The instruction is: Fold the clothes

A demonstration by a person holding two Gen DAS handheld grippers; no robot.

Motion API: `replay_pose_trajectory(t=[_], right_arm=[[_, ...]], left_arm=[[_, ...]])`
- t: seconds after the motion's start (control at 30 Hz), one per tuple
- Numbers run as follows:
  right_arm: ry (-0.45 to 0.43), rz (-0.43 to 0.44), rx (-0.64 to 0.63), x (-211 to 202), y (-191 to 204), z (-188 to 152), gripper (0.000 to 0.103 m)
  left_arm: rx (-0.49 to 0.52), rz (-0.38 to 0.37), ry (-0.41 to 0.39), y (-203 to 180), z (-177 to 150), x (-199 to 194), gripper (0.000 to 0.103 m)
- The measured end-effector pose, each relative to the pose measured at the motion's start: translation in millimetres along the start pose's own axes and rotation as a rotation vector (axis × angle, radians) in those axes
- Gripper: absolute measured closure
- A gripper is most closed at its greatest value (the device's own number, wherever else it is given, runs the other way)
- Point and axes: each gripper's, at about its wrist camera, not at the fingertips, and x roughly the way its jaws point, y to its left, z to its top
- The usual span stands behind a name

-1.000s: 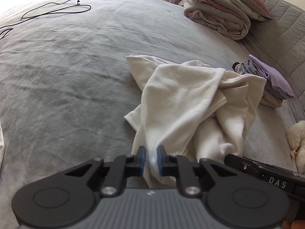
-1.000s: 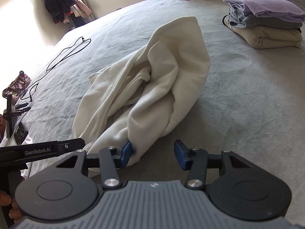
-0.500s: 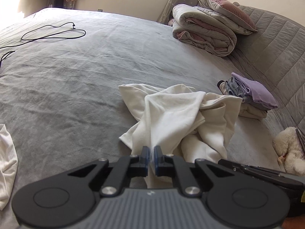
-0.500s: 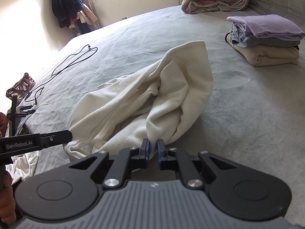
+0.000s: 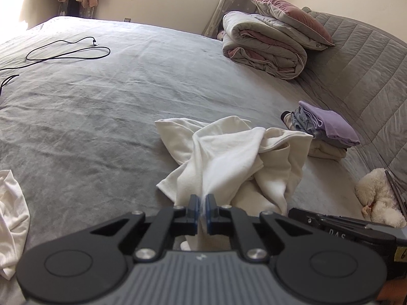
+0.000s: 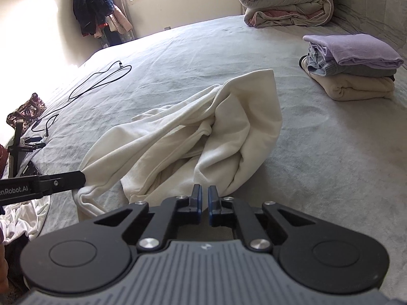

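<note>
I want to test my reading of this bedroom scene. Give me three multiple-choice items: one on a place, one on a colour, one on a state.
1. Where does the black cable lie?
A. On the folded stack
B. On the grey bed cover, apart from the cream garment
C. Around the plush toy

2. What colour is the top piece of the folded stack?
A. Red
B. Green
C. Purple

3. How do the jaws of the left gripper stand?
A. Shut on the cream garment
B. Wide open above bare cover
C. Shut on the cable

Answers:
1 B: the black cable loops on the grey bed cover, far from the cream garment.
2 C: the top piece of the folded stack is purple.
3 A: the left gripper pinches a drawn-up fold of the garment.
</note>
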Motion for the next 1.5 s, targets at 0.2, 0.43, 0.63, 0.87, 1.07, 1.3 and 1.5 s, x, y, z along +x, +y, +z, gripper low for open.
replay_pose_trajectory(t=[0.2, 0.43, 0.63, 0.87, 1.07, 1.3, 1.5], right_arm=[[-0.005, -0.019, -0.004, -2.9, -3.1, 0.2, 0.099], [0.008, -0.033, -0.002, -1.4, -6.7, -1.7, 0.099], [0.02, -0.025, -0.014, 0.8, -5.9, 0.3, 0.098], [0.019, -0.005, -0.001, 13.8, -9.6, 4.3, 0.075], [0.003, -0.012, -0.013, 29.4, -12.9, 13.1, 0.052], [0.016, 0.001, 0.012, 45.7, -17.9, 14.3, 0.047], [0.022, 0.0, 0.025, 45.8, -21.7, 13.2, 0.046]], left_arm=[[0.006, -0.006, 0.007, 1.3, -1.4, -0.9, 0.098], [0.019, -0.013, 0.027, 3.2, -3.6, 0.7, 0.098], [0.041, -0.026, 0.069, 8.9, 2.2, 8.6, 0.096], [0.022, -0.062, 0.095, 17.3, 14.9, 38.3, 0.065], [0.032, -0.074, 0.104, 13.6, 27.6, 67.8, 0.057], [0.054, -0.083, 0.121, 3.1, 33.4, 90.5, 0.056], [0.063, -0.068, 0.13, -1.1, 32.0, 93.6, 0.058]])
